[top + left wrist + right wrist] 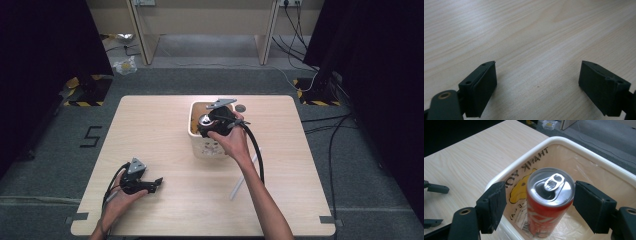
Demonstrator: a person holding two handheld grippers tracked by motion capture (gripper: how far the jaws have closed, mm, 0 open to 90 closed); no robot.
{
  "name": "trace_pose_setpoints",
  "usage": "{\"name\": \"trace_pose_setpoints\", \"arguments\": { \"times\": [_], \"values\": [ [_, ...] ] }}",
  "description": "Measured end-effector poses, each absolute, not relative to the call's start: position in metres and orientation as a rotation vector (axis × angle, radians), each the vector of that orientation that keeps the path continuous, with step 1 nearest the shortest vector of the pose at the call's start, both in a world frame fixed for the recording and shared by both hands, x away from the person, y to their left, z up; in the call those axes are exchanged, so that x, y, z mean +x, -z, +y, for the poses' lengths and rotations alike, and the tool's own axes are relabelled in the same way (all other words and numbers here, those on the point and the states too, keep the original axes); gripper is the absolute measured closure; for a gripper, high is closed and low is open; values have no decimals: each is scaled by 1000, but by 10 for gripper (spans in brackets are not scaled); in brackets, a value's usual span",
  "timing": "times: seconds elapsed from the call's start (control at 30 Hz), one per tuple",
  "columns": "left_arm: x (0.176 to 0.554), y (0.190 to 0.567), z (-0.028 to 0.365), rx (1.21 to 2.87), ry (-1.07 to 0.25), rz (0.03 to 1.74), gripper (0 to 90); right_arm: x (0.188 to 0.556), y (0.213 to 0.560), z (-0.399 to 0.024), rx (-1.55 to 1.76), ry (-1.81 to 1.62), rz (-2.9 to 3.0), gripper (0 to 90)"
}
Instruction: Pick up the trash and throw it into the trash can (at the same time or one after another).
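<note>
Black pads of the right tool (537,202) stand open on either side of the can (549,200), a gap at the left pad. Can: upright inside the bin (596,157) on the desk (474,152). Judged step: release; next, lift clear. Left tool (537,86): open, empty.
</note>
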State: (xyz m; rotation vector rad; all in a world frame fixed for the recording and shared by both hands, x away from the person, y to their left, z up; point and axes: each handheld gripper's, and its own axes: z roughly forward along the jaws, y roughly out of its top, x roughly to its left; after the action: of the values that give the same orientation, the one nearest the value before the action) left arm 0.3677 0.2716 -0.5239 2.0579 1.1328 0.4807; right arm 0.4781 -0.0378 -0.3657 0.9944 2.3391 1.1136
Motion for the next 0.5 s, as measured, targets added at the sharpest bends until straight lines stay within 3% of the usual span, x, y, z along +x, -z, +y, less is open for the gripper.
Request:
{"name": "trace_pose_setpoints", "arguments": {
  "times": [0.5],
  "values": [
    [368,524,272,2058,-481,1133,141,460,348,-78,1010,-1165,2217,260]
  ]
}}
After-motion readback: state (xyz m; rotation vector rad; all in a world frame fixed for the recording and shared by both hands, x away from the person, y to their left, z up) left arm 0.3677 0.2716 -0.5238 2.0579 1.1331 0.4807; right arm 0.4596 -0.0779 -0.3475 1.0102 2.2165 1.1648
